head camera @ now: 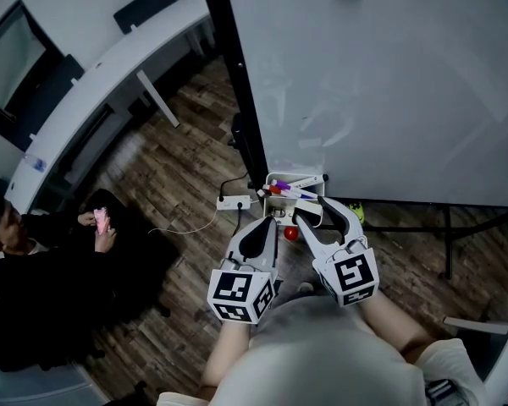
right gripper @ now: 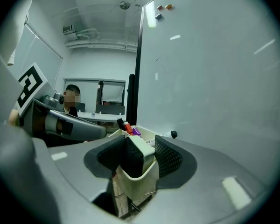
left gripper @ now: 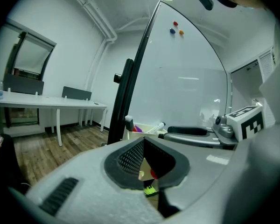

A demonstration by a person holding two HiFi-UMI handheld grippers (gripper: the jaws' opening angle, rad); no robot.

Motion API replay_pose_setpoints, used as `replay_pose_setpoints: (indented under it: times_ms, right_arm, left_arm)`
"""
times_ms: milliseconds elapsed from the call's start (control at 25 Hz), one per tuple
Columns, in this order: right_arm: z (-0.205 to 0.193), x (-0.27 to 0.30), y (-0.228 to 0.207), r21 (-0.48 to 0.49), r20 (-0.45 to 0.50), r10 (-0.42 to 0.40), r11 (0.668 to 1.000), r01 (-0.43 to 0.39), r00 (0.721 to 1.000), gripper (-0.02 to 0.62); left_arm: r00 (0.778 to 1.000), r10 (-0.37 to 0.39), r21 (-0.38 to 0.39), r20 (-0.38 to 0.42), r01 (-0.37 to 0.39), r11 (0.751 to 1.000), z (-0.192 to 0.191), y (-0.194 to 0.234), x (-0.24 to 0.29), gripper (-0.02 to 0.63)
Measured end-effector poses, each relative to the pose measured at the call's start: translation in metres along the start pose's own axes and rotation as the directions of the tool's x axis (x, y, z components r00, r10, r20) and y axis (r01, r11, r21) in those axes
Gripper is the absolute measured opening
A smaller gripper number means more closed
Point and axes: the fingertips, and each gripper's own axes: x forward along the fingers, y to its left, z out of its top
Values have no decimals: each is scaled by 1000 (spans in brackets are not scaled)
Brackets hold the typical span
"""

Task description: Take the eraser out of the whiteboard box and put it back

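A cream whiteboard box (head camera: 278,205) with markers (head camera: 293,191) hangs at the lower left corner of the whiteboard (head camera: 381,74). In the right gripper view the eraser (right gripper: 132,158), black felt on a white body, stands in the near compartment of the box (right gripper: 141,186). My right gripper (right gripper: 139,149) straddles that compartment, its pads against the eraser's two sides. In the head view the right gripper (head camera: 311,208) reaches into the box and hides the eraser. My left gripper (head camera: 269,221) hangs just left of the box, shut with nothing in it (left gripper: 143,147).
A person in dark clothes (head camera: 34,260) sits on the floor at the left. On the wood floor below the box lie a power strip (head camera: 234,200), a red ball (head camera: 290,233) and a green thing (head camera: 356,214). A white desk (head camera: 110,66) curves along the back left.
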Motion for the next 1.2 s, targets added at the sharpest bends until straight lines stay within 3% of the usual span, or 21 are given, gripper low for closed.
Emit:
replay_pose_setpoints:
  times_ms: [280,720,920,1200]
  right_arm:
    - [1,-3,0,0,-4,-17,1000,17,1000,245]
    - [11,-24,11,11,20,-43,999,43,999,244]
    - [18,-38,24,34,40,-44,999,43,998,220]
    - [21,-58,37,66,63,-67,996,63,996,134]
  left_arm:
    - [1000,-6,-1,5,6,1000,0,-2,-7,2]
    - [1000,-29,-1,5,29,1000,-2,-11,-22,2]
    - [999,-44,8,6,44,999,-2,-17,-32,2]
    - [998,-68,30,9,68,997,-5,-30,-46,2]
